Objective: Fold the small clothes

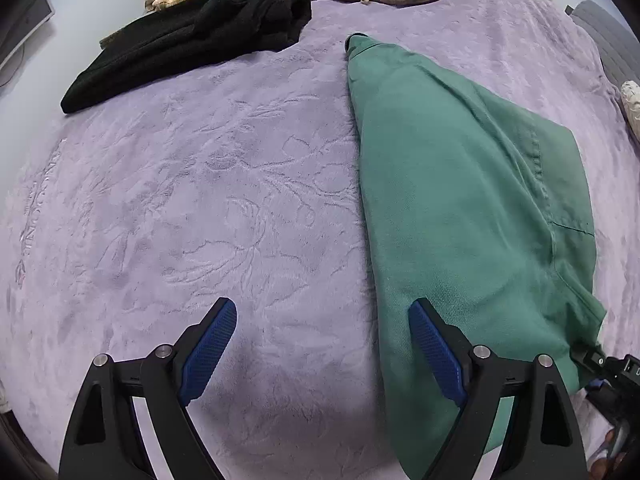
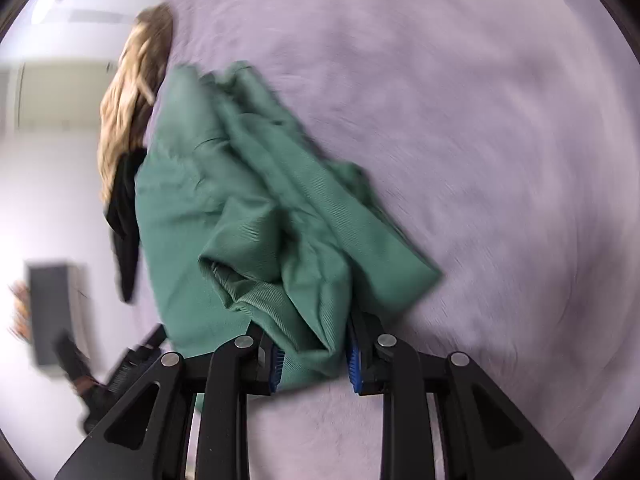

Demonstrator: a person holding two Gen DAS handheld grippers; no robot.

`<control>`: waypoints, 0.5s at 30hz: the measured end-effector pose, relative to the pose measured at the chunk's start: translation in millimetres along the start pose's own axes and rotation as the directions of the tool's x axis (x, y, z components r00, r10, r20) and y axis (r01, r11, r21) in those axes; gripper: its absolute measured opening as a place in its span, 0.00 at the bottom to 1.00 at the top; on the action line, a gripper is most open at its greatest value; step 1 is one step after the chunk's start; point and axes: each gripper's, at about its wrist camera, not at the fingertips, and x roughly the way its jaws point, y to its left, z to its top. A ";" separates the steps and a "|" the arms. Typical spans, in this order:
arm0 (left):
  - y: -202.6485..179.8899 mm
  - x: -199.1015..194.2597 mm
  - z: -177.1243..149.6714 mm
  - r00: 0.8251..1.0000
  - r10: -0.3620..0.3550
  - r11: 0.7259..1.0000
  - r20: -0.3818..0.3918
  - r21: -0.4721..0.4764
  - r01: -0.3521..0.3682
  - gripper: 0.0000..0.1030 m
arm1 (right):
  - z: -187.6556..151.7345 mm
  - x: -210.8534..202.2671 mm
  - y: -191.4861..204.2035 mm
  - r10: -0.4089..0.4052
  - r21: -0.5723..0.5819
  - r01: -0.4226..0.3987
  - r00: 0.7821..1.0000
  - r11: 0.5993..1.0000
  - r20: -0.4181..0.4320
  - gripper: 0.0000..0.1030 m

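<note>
Right wrist view: right claw [image 2: 316,354] grips bunched green garment [image 2: 224,184]; left claw [image 1: 322,344] gapes beside it.

**Green garment half-folded on bed**

Green garment [image 1: 460,200]: twill-weave cloth, folded lengthwise into a long tapered strip, narrow end toward 12 o'clock in the left wrist view, wide end at 5 o'clock. Stitched seam visible along its 3 o'clock side. Lies on the lilac bed cover. In the right wrist view the near end [image 2: 304,280] is bunched and creased, gathered up at 6 o'clock; the rest is blurred.
</note>
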 end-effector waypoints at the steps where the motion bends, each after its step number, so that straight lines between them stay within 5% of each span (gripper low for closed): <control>1: 0.4 -0.1 -0.2 1.000 0.002 1.000 -0.003 -0.005 -0.002 0.87 | -1.7 -1.5 -9.8 0.054 0.054 -0.054 0.999 0.997 -0.001 0.31; 2: 0.0 -1.0 -0.1 1.000 0.009 1.000 -0.005 -0.007 -0.009 0.87 | -3.2 -4.0 -12.2 0.081 0.069 -0.081 0.997 0.994 0.001 0.35; 4: -1.7 -4.0 -0.3 1.000 0.016 1.000 -0.008 0.002 -0.016 0.87 | -7.1 -11.5 -4.8 0.130 0.024 -0.131 0.991 0.991 0.013 0.71; 5: -3.1 -5.7 -0.3 1.000 0.012 1.000 -0.005 0.008 -0.011 0.87 | -8.7 -14.4 2.5 0.153 -0.010 -0.152 0.988 0.988 0.021 0.79; 8: -7.3 -8.1 0.0 1.000 0.005 1.000 0.003 0.024 -0.005 0.87 | -6.9 -13.9 20.5 0.131 -0.089 -0.128 0.991 0.988 0.027 0.84; 9: -8.4 -7.8 0.7 1.000 0.004 1.000 -0.001 0.024 -0.004 0.87 | -2.9 -7.8 25.0 0.099 -0.095 -0.096 0.995 0.991 0.029 0.81; 11: -9.8 -6.7 2.7 1.000 0.005 1.000 -0.009 0.016 -0.004 0.87 | 3.9 -0.3 31.3 0.064 -0.104 -0.062 0.998 0.993 0.013 0.36; 12: -10.0 -7.4 3.7 1.000 0.003 1.000 -0.009 0.011 -0.003 0.87 | 8.7 3.4 42.9 0.051 -0.135 -0.050 0.999 0.990 0.003 0.23; 15: -10.1 -13.0 4.4 1.000 -0.009 1.000 0.015 0.013 0.009 0.87 | 10.9 -20.3 85.1 0.089 -0.335 -0.065 0.995 0.940 0.055 0.21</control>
